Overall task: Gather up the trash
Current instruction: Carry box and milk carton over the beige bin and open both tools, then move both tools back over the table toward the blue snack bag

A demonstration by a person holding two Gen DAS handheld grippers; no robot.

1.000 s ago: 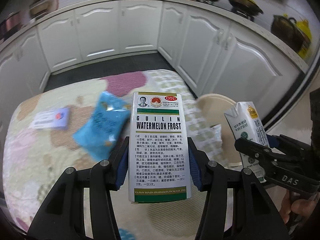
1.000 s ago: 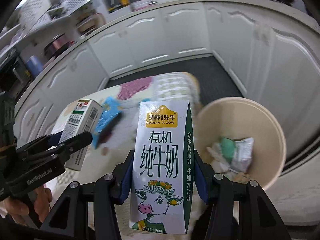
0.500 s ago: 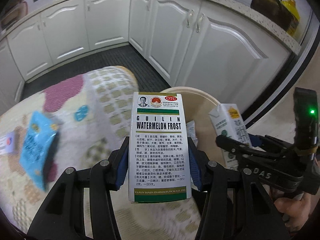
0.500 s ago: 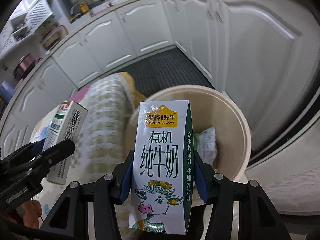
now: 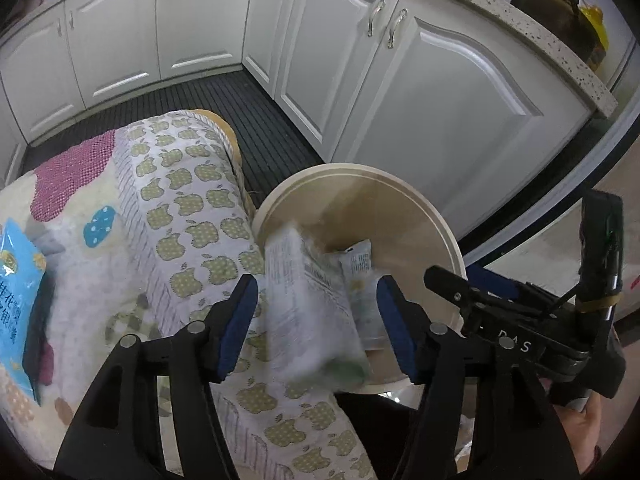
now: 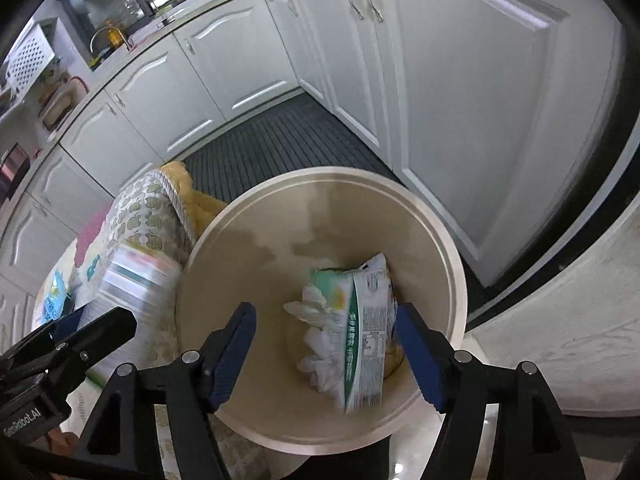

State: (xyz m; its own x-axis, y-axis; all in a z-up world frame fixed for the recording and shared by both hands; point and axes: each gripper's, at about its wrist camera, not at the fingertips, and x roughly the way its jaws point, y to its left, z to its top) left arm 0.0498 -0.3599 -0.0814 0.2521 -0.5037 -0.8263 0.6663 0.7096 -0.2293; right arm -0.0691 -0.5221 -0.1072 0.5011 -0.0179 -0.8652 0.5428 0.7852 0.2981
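Note:
My left gripper (image 5: pixel 316 284) hangs over the near rim of the round beige bin (image 5: pixel 360 172), its jaws opening. The white medicine box (image 5: pixel 308 308) is a blur between the blue pads, touching neither, tipping towards the bin. My right gripper (image 6: pixel 325 310) is above the bin (image 6: pixel 320 172) with its jaws opening too. The green and white milk carton (image 6: pixel 364 340) is blurred below them inside the bin, free of the pads. In the right wrist view the left gripper (image 6: pixel 100 328) and the medicine box (image 6: pixel 136 284) show at the left.
The bin holds a crumpled white wrapper (image 6: pixel 316 320) and a small packet (image 5: pixel 358 260). A blue packet (image 5: pixel 20 280) lies on the apple-patterned cloth (image 5: pixel 180 208) over the table at left. White cabinets (image 5: pixel 420 100) and a dark ribbed floor mat (image 5: pixel 248 112) lie beyond.
Both grippers moved right and down over the bin, then opened. The medicine box and the milk carton, gripped before, are now loose and dropping.

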